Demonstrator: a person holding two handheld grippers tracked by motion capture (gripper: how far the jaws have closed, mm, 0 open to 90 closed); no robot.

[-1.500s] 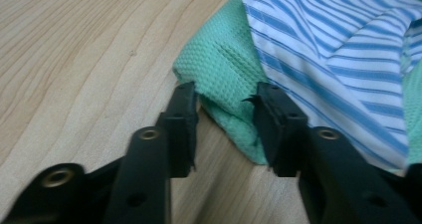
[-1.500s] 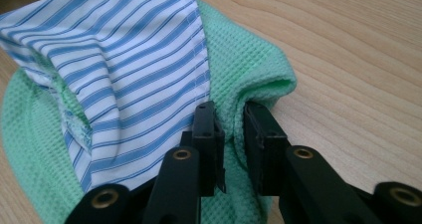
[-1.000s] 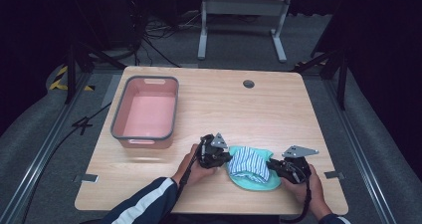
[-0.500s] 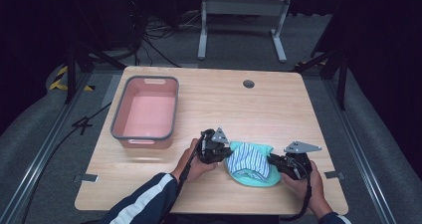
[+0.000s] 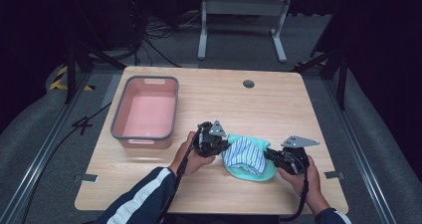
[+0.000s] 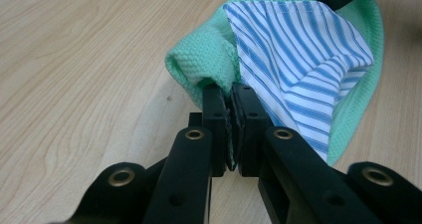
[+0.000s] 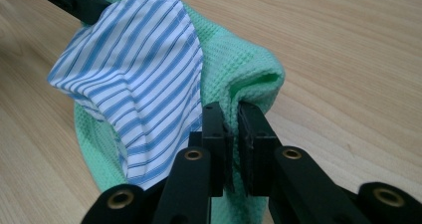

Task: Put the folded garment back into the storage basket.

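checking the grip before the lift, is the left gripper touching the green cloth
Touching. In the left gripper view the left gripper has its jaws shut on the edge of the green cloth, beside the striped cloth.

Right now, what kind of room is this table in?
Probably a lab or recording studio, not a home: the wooden table stands alone between dark curtained walls, cables trail over grey carpet, and metal floor rails run along its sides.
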